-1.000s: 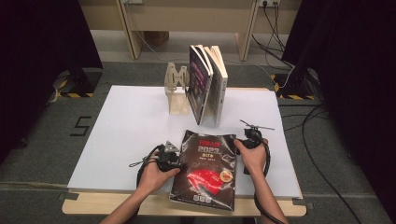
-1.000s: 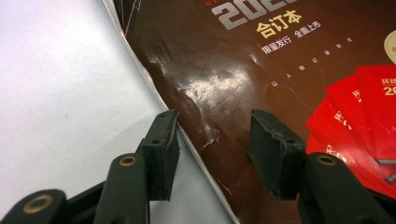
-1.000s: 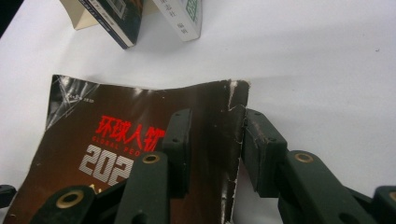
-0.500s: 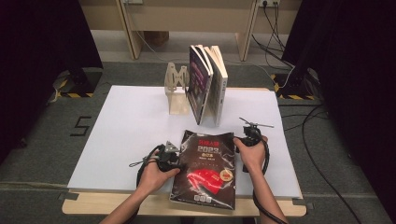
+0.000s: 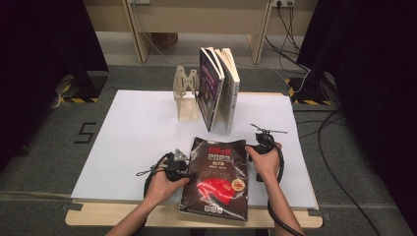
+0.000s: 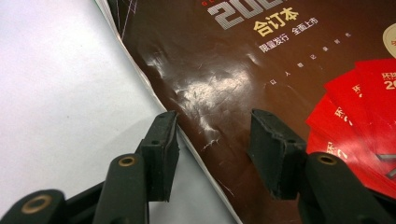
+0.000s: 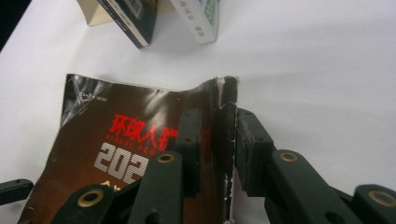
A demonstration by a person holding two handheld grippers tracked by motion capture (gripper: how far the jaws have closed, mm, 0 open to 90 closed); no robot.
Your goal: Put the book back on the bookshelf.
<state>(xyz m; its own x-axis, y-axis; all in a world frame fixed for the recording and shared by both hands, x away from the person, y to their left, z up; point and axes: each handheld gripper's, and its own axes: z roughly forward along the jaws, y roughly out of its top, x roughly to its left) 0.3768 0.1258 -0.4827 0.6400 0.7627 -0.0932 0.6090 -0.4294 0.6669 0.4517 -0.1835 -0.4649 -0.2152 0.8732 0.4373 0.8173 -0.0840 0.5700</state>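
A dark brown book (image 5: 216,177) with a red fan design lies flat at the front of the white table (image 5: 137,128). My right gripper (image 5: 256,147) holds its right edge near the far corner. In the right gripper view the jaws have just been closing, and the right gripper (image 7: 218,121) now pinches the curled-up spine edge of the book (image 7: 116,135). My left gripper (image 5: 184,169) rests at the book's left edge. Seen from the left gripper view, the left gripper (image 6: 212,126) stands open, its pads straddling the edge of the glossy cover (image 6: 224,70) without pressing on it.
Several books (image 5: 219,93) stand upright at the back middle, leaning on a wooden bookend (image 5: 186,96). The flat book overhangs the table's front edge slightly. Cables (image 5: 339,162) trail on the floor to the right.
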